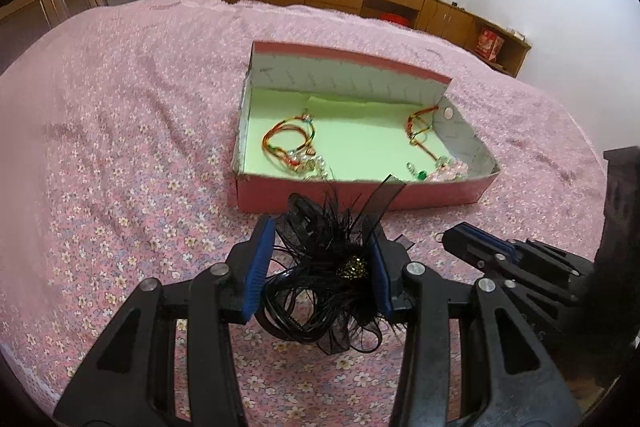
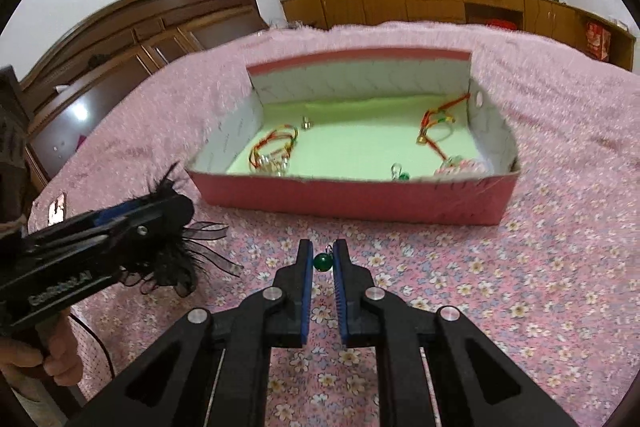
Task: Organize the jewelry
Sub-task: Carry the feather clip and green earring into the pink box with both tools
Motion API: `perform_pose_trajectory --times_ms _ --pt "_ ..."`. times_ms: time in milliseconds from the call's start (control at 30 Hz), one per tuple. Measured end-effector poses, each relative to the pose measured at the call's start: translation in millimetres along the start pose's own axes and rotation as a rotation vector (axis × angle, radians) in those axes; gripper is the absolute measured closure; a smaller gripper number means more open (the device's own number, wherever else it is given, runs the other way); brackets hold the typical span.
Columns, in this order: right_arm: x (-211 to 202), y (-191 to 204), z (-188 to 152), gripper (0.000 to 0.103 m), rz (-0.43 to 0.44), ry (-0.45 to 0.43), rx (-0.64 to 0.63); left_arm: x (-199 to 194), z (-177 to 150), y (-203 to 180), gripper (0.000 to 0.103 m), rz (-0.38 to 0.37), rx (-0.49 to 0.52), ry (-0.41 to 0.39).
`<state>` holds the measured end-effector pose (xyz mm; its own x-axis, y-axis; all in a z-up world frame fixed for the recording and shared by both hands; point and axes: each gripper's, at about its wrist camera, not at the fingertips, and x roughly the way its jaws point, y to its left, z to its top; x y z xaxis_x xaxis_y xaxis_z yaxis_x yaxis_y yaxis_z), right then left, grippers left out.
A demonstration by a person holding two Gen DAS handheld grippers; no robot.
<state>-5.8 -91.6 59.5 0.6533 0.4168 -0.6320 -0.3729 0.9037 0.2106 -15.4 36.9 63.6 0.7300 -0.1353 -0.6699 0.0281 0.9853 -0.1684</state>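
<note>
With the left tool [image 1: 318,263] clamping the black feathered hair ornament [image 1: 328,267] and the right tool [image 2: 322,261] pinching the small green bead earring [image 2: 321,261], lift both clear over the near wall of the pink cardboard box [image 2: 352,201] before releasing onto bare green lining.

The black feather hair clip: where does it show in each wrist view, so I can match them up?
Left wrist view: the black feather hair clip sits low centre, clamped between the left hand-held gripper's blue pads.
Right wrist view: it shows at the left edge, sticking out of that gripper seen side-on.
Shared landmark: the pink box on the bedspread, beyond the clip in both.
</note>
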Motion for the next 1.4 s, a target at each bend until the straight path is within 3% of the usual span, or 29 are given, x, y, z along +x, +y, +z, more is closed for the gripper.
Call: perform_pose_trajectory --times_ms 433,967,1400 --pt "-32.5 -6.8 14.8 0.092 -0.017 -0.126 -0.002 -10.7 14.8 -19.4 0.066 -0.029 0.028 -0.109" --pt "-22.6 -25.4 48.4 0.092 -0.067 -0.227 -0.017 10.5 45.5 -30.9 0.066 -0.053 0.032 -0.227" --pt "18.2 -46.4 70.3 0.092 -0.094 -0.201 -0.006 48.3 59.7 -30.2 0.066 -0.042 0.026 -0.221"
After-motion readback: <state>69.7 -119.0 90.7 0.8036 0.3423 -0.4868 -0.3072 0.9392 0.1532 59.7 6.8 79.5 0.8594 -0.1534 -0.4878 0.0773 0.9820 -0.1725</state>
